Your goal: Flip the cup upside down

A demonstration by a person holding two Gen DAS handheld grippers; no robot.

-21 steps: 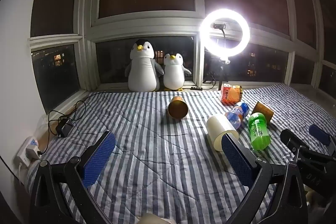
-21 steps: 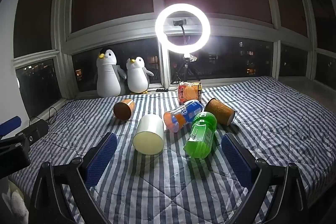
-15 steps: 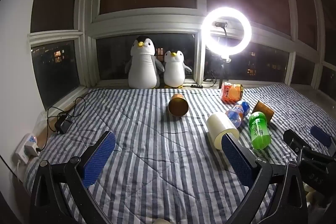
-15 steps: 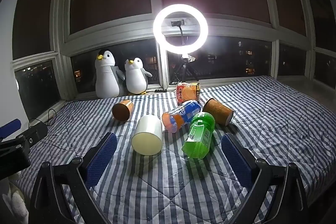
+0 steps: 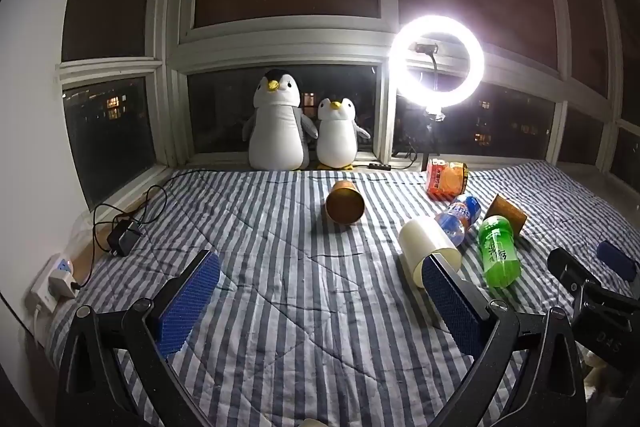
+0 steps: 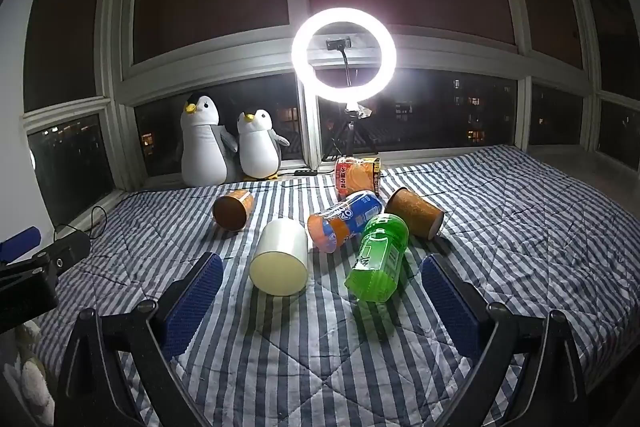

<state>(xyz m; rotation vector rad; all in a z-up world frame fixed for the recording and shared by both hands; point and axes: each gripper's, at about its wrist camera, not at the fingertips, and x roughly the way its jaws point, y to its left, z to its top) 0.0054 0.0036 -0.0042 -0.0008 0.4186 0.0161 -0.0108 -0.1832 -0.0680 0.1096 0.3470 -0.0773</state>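
A cream cup (image 6: 280,259) lies on its side on the striped bedspread (image 6: 520,227), its end facing me; it also shows in the left wrist view (image 5: 428,247). Two brown paper cups lie on their sides: one at the left (image 6: 233,210) (image 5: 345,202) and one at the right (image 6: 416,213) (image 5: 507,215). My right gripper (image 6: 322,291) is open and empty, just short of the cream cup. My left gripper (image 5: 320,291) is open and empty, with the cream cup beside its right finger (image 5: 452,303).
A green bottle (image 6: 378,259) and an orange soda bottle (image 6: 344,221) lie beside the cream cup. An orange snack pack (image 6: 358,175), two plush penguins (image 6: 224,147) and a ring light (image 6: 344,55) stand by the window. A charger and cable (image 5: 120,239) lie at the left.
Both grippers have drifted slightly, so the scene shifts a little in both views. Both stay open and nothing on the bed has moved.
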